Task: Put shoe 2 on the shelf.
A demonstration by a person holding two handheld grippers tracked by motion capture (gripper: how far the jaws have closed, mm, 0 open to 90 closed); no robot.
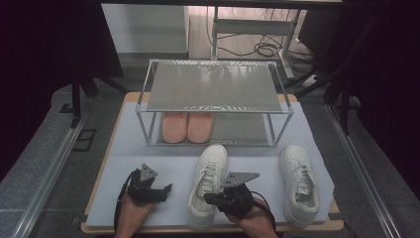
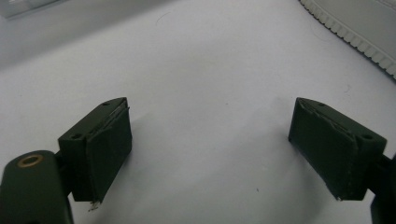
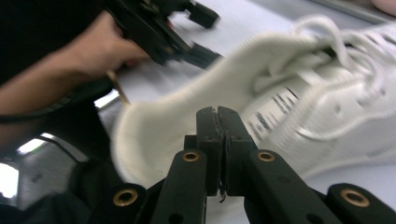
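Two white sneakers lie on the pale mat (image 1: 126, 163). One sneaker (image 1: 208, 181) is in the middle, toe towards the rack, and the other sneaker (image 1: 298, 181) lies at the right. My right gripper (image 1: 209, 198) is shut beside the middle sneaker's heel end. In the right gripper view its jaws (image 3: 218, 112) are pressed together in front of the blurred sneaker collar (image 3: 187, 107), and I see nothing between them. My left gripper (image 1: 166, 191) rests at the front left, open over bare mat (image 2: 210, 144), with a sneaker sole edge (image 2: 355, 32) at the upper right.
A metal two-level rack (image 1: 215, 87) stands at the back of the mat, with a pair of pink slippers (image 1: 187, 126) on its lower shelf. The wooden table edge (image 1: 99, 171) borders the mat. Dark stands and cables sit beyond the table.
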